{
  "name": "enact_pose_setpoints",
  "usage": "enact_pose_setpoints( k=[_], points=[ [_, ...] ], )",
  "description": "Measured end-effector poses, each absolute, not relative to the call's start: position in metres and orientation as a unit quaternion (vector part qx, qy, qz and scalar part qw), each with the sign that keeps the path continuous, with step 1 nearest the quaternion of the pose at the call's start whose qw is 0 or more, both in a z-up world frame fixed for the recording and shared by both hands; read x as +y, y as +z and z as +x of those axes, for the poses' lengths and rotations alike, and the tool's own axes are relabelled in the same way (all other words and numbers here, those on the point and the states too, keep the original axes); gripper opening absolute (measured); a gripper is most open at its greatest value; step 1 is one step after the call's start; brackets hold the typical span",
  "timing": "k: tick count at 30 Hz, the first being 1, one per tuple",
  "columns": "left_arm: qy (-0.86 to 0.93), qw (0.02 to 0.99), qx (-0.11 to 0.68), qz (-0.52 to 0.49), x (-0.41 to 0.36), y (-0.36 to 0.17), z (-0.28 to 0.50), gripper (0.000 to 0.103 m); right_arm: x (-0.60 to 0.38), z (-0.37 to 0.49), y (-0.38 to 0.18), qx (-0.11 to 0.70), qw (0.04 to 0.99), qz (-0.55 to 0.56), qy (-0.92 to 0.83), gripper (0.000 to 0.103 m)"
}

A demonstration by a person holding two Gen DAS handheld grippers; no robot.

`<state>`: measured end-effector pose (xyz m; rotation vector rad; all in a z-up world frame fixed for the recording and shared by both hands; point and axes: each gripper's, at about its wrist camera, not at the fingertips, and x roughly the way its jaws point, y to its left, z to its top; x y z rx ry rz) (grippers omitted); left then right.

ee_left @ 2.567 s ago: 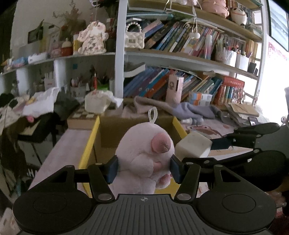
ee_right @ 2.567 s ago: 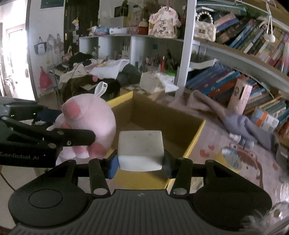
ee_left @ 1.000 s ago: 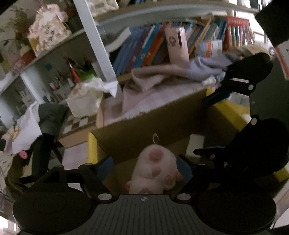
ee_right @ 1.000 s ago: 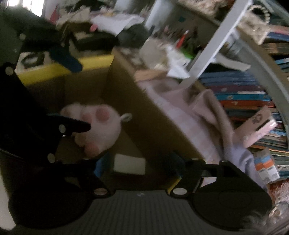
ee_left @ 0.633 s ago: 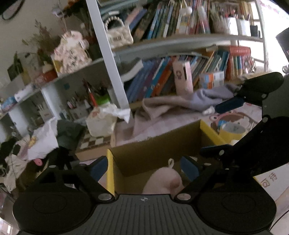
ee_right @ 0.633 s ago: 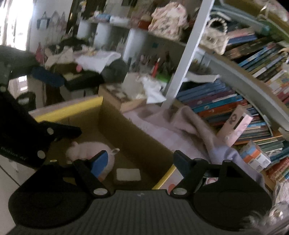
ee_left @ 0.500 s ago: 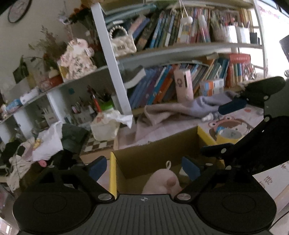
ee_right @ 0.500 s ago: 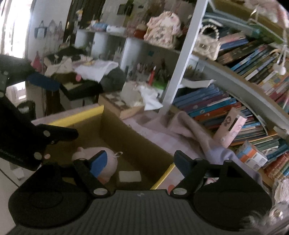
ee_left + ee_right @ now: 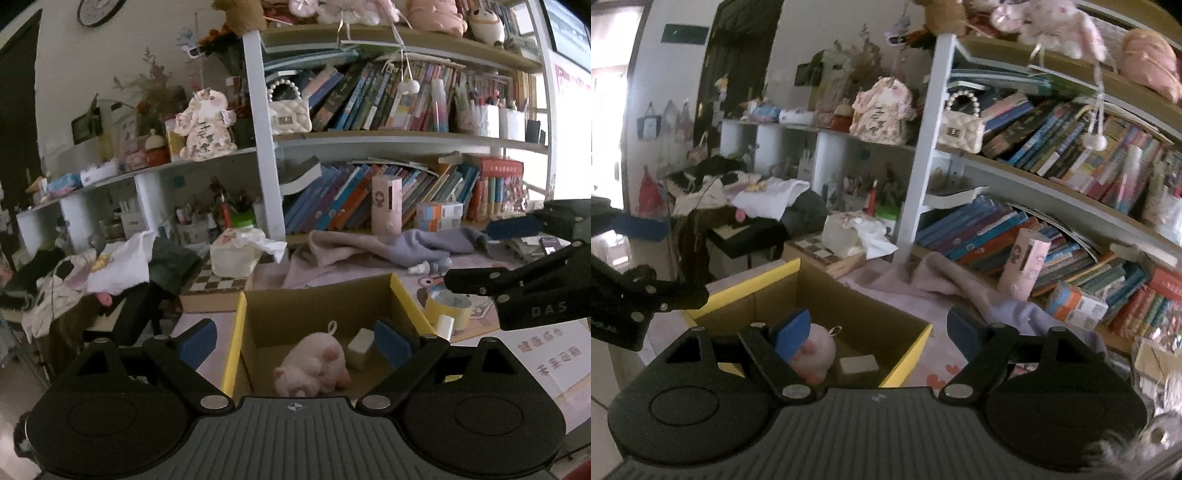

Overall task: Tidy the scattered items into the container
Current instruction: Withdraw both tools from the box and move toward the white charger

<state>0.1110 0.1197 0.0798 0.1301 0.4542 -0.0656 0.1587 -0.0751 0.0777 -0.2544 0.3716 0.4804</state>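
Behind my work surface I see a white-framed bookshelf (image 9: 388,140) crammed with leaning books, a wall clock (image 9: 96,11) upper left, a dark doorway (image 9: 738,74), and daylight from the right.

Black fingers (image 9: 393,349), blue pads (image 9: 195,339)

Right claw (image 9: 875,332) spread wide, cardboard box (image 9: 908,354) holding pink plush (image 9: 818,350) beside white block (image 9: 858,363)

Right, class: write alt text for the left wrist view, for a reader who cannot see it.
An open left gripper hovers over a cardboard box holding a pink plush toy and a white block. The right gripper, also open, reaches in from the right; cluttered bookshelves stand behind.
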Motion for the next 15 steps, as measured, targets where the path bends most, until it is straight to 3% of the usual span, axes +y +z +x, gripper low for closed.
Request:
enact_pose_setpoints(
  k=[15],
  points=[
    [0.008,0.973,0.229,0.017,0.126,0.064,0.063,0.095,-0.099,0.111,0.061,0.195,0.96,-0.077,0.184,0.081]
  ],
)
